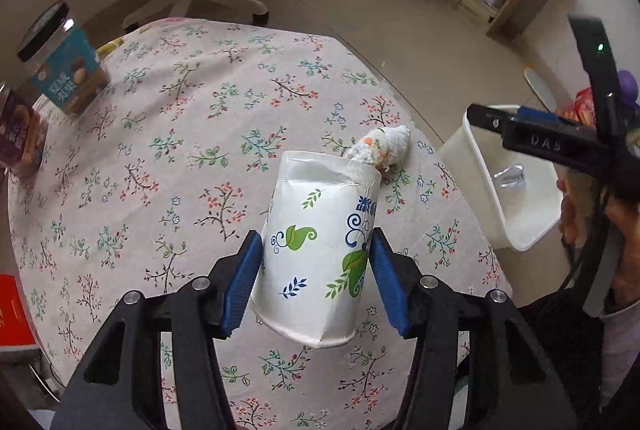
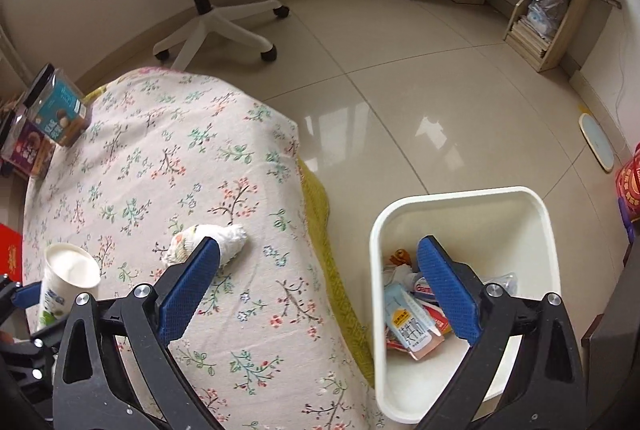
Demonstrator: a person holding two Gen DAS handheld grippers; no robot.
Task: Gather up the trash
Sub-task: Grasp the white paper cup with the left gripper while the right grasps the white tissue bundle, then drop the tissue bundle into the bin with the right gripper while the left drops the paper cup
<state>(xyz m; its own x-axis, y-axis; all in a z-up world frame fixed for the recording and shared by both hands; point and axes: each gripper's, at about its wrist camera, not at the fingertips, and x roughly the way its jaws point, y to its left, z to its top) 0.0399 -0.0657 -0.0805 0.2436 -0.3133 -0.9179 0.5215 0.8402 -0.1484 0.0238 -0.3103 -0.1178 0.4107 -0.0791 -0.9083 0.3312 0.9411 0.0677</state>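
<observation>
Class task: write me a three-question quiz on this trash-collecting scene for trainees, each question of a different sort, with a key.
1. True or false: the right tongs hold the crumpled wad on the table.
2. What is between the pads of the left tongs? A) jar B) paper cup C) red box
3. Fill in: the white bin stands on the ____, beside the table.
Key: 1 false, they are open and empty; 2 B; 3 floor.
</observation>
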